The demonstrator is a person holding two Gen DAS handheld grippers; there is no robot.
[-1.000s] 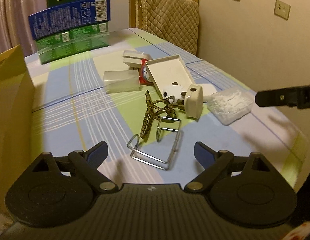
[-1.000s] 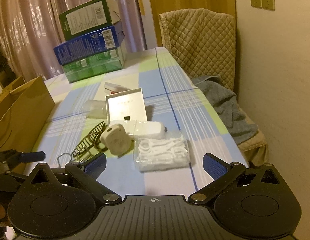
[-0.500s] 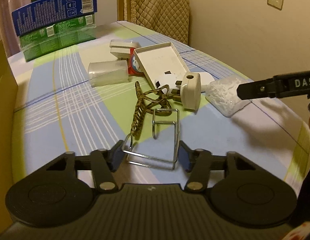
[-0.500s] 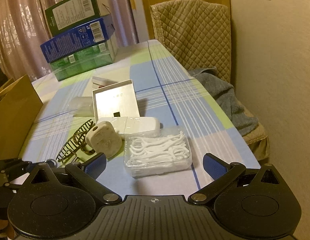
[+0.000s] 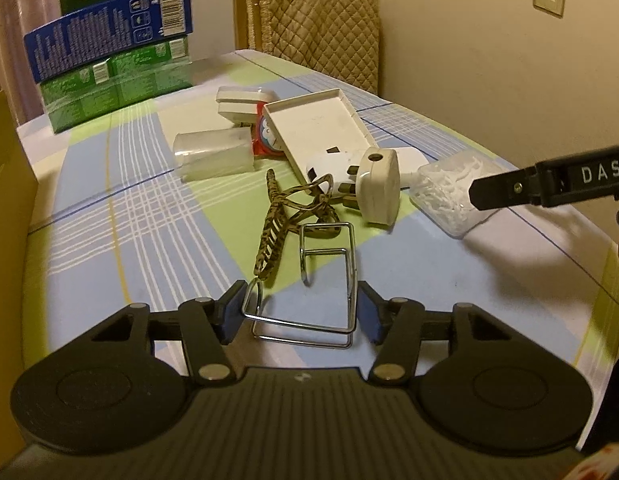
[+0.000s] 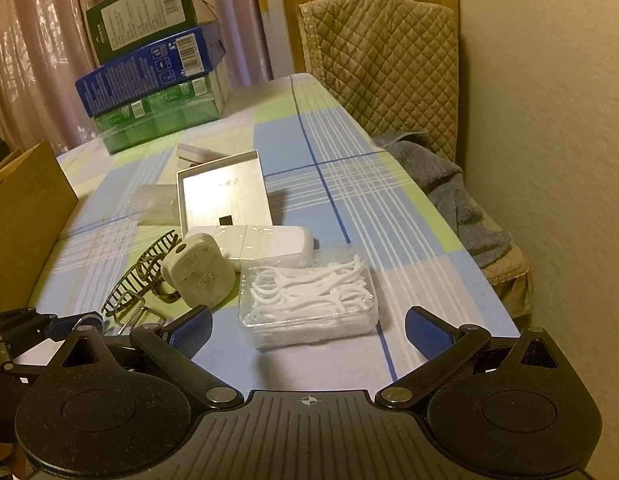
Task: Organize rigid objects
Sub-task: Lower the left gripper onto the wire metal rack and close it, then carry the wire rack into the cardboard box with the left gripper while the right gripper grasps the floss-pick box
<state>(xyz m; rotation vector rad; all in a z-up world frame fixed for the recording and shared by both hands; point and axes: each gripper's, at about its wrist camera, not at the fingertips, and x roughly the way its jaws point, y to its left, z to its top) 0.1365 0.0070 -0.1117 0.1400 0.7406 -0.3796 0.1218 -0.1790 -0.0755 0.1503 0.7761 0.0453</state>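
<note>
Left gripper (image 5: 300, 314) is closed around the wire rack (image 5: 309, 288) at its near end on the table (image 5: 149, 208), pads touching the wire sides; the jaws are easing open slightly, so pressure should be firmed before lifting. The hair claw (image 5: 275, 228) touches the rack's far part and may snag. Right gripper (image 6: 307, 326) is held wide open, empty, just short of the floss pick box (image 6: 309, 300). The cardboard box (image 5: 5, 200) is judged the likely destination.

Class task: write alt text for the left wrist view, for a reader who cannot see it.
The left gripper has its blue pads against both sides of a bent wire rack lying on a checked tablecloth, its jaws opening slightly. Beyond lie a patterned hair claw, a white plug adapter and a clear box of floss picks.
</note>
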